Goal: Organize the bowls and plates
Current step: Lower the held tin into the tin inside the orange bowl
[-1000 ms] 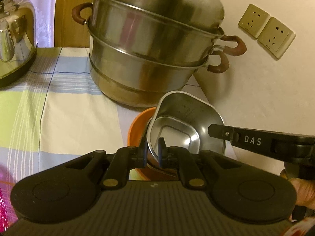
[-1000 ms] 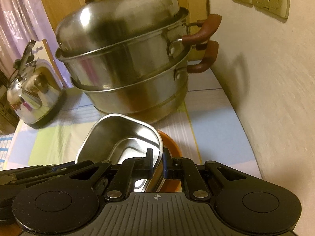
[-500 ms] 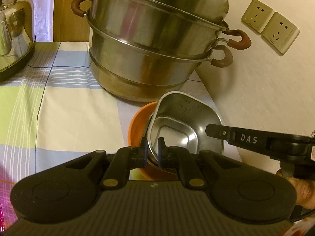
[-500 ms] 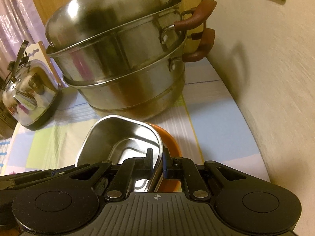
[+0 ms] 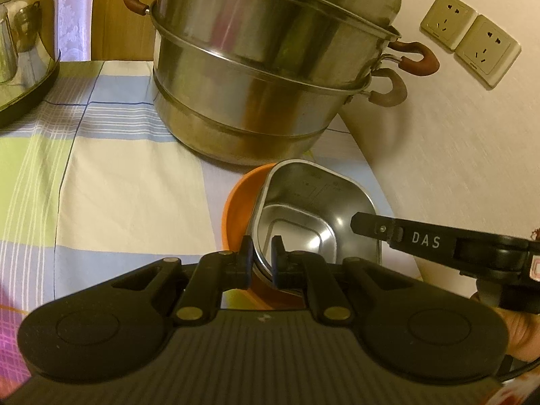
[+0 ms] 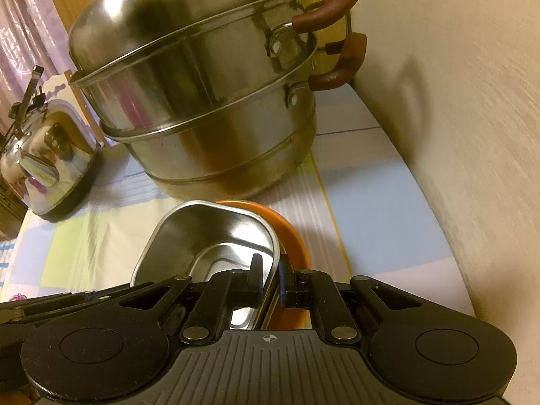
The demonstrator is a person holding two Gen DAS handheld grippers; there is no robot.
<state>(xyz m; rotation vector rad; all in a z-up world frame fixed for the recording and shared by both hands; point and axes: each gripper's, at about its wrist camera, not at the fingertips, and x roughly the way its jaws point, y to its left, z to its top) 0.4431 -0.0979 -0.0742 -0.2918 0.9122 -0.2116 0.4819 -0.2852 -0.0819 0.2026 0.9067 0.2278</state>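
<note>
Near the right edge of the table point(image 5: 118, 185), close to the wall point(image 5: 455, 152), a steel bowl point(image 5: 314, 209) with rounded corners sits tilted inside an orange bowl point(image 5: 236, 209), both just in front of a large stacked steel steamer pot point(image 5: 263, 77). Both grippers point downward at a steep slant toward this pair. The left gripper point(image 5: 262, 253) has its fingers drawn narrow and pinched on the near-left rim of the steel bowl, one finger outside the wall and one inside. The right gripper point(image 6: 270, 270) is likewise clamped narrow on the steel bowl's rim at its right side, one finger inside the bowl and the other in the gap between steel wall and orange bowl point(image 6: 293, 236). In the left wrist view the right gripper's black body reaches in from the right, with part of a hand point(image 5: 519, 334) showing under it at the frame edge. The table is covered by a checked cloth of pale blue, green and cream. A shiny steel kettle point(image 6: 47, 168) stands toward the far left of the table, well apart from the bowls. Two wall sockets point(image 5: 469, 37) are set in the wall to the right of the pot.
</note>
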